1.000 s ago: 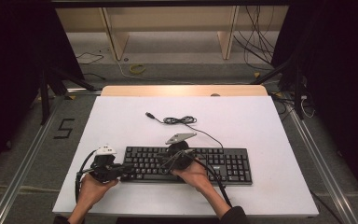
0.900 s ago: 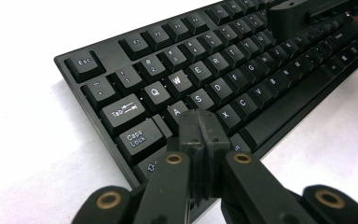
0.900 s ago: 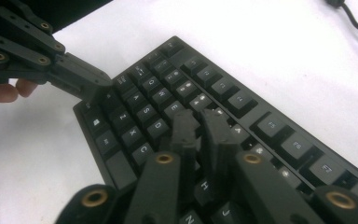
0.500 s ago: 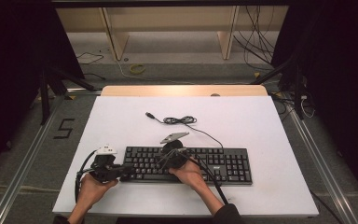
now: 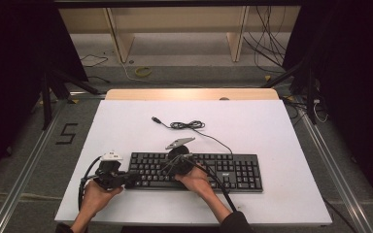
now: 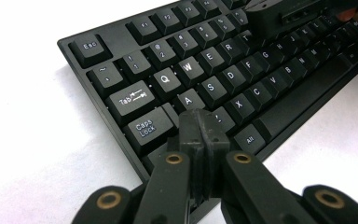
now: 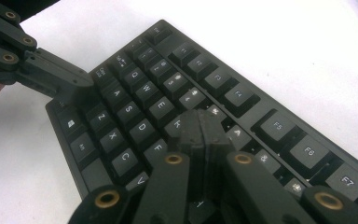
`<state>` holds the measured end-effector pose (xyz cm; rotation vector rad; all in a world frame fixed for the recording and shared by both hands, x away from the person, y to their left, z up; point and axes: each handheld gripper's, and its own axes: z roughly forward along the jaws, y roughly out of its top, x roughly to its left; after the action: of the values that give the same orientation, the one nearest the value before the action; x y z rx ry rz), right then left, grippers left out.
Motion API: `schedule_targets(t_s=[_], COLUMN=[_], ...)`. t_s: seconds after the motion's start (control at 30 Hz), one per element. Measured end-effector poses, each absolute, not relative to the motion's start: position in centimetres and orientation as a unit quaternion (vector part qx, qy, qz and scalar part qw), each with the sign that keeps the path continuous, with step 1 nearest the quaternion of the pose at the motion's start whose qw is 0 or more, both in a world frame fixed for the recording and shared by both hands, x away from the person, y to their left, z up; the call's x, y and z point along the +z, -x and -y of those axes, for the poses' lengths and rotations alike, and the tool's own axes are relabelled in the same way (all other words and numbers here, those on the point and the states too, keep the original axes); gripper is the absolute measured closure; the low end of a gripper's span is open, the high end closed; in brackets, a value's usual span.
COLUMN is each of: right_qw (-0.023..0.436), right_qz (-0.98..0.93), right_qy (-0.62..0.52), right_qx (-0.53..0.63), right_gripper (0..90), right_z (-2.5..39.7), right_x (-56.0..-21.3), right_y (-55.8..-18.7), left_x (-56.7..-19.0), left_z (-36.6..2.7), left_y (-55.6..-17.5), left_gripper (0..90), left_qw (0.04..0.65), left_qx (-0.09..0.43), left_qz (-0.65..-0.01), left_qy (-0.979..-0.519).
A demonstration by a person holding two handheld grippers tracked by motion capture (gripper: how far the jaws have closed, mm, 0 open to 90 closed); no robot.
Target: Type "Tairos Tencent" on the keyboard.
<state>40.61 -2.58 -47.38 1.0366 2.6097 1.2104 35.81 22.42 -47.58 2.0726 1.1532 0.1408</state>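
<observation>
A black keyboard (image 5: pixel 196 171) lies near the front edge of the white counter (image 5: pixel 252 131), its cable (image 5: pixel 187 125) coiled just behind it. The left gripper (image 5: pixel 126 178) sits at the keyboard's left end, its fingers (image 6: pixel 200 133) pressed together, tips over the keys just below Caps Lock (image 6: pixel 145 127). The right gripper (image 5: pixel 167 167) is over the left-middle keys, fingers (image 7: pixel 200 130) also pressed together, tips down among the keys near the R and F letters.
</observation>
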Motion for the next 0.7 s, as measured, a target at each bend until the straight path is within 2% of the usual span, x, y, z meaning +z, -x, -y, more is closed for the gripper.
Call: schedule_targets(t_s=[0.7], right_qw=[0.044], right_qz=[-0.856], right_qy=[-0.345], right_qx=[0.383], right_gripper=[90.0], right_z=[2.28], right_x=[-47.97], right_y=[-40.73], left_x=[-47.79], left_z=[-22.34], left_y=[-35.94], left_gripper=[89.2], left_qw=[0.367], left_qx=[0.051], left_qz=[-0.449], left_qy=[-0.813])
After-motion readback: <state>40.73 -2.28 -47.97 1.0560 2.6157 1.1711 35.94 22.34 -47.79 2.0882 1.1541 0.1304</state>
